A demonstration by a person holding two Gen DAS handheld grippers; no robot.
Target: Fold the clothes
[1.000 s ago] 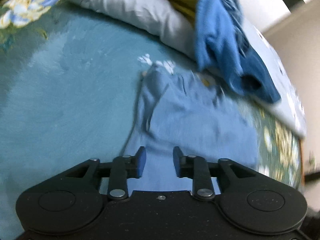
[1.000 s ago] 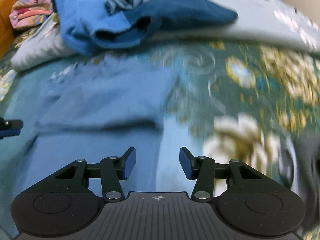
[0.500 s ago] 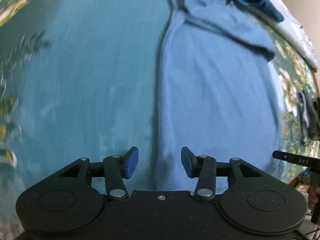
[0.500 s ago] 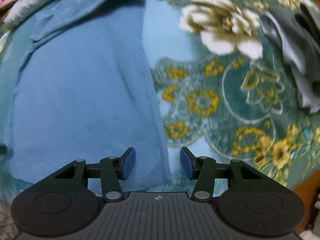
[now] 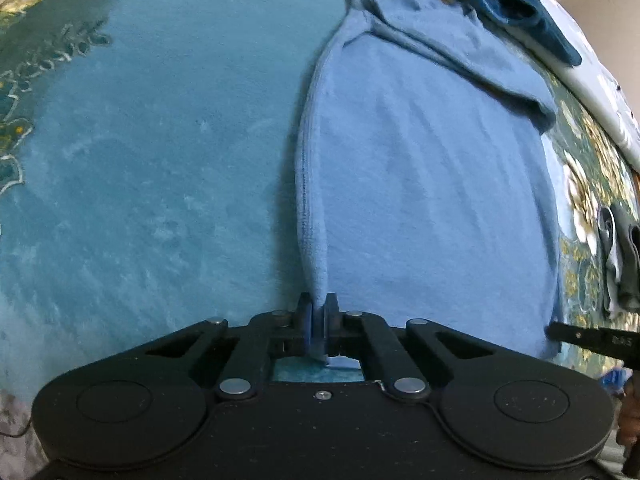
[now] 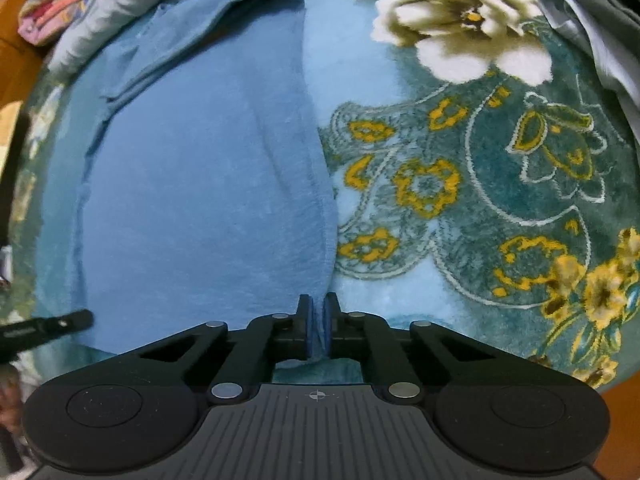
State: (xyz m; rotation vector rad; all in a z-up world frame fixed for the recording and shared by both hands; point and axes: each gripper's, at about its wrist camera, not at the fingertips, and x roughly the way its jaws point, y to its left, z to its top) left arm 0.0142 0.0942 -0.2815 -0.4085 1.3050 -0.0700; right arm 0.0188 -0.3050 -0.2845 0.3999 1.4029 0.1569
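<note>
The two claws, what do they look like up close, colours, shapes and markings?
Both are matte black with blue pads and silver rivets on angled linkage arms above two round discs. The left claw has a smooth speckled base plate; the right claw has a ridged grey plate bearing a small crosshair mark.

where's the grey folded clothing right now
In the right wrist view the grey folded clothing lies at the top right on the floral blanket, beside the big white flower print, well right of the light blue garment.

left gripper matte black, round housings, silver rivets, blue pads; right gripper same, ribbed grey plate with crosshair mark
</note>
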